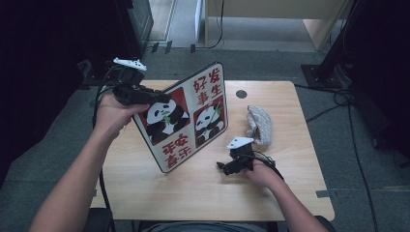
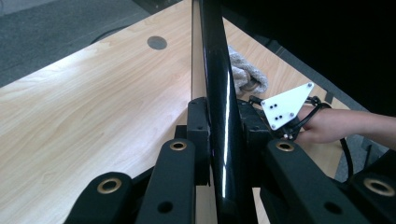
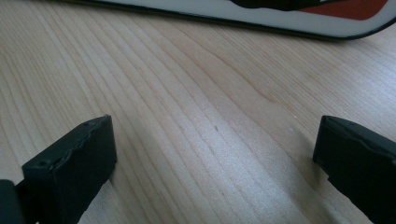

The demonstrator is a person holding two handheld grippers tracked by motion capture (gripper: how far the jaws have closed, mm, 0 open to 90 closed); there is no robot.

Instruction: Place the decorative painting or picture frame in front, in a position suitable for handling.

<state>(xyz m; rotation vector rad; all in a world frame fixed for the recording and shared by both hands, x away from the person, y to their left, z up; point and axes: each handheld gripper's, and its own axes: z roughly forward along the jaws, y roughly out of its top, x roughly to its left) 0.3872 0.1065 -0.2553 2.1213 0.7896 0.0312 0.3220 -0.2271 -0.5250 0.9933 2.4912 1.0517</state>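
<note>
The left gripper, at the upper left of the high view, has its fingers clenched on the upper left edge of the panda board. The board stands tilted at the middle of the frame, its lower edge resting on the tabletop. In the left gripper view the board runs edge-on up the middle, pinched between the fingers.

The right gripper lies low on the tabletop at lower right of centre, its fingers released and wide apart with bare wood between them; the board's rim crosses the top of its view.

The step looks like laying or turning the board. Doing it well likely means keeping the pinch firm, pivoting on the resting edge rather than dragging it, and steering clear of the cloth just right of the board. The right gripper could steady the free lower edge.
</note>
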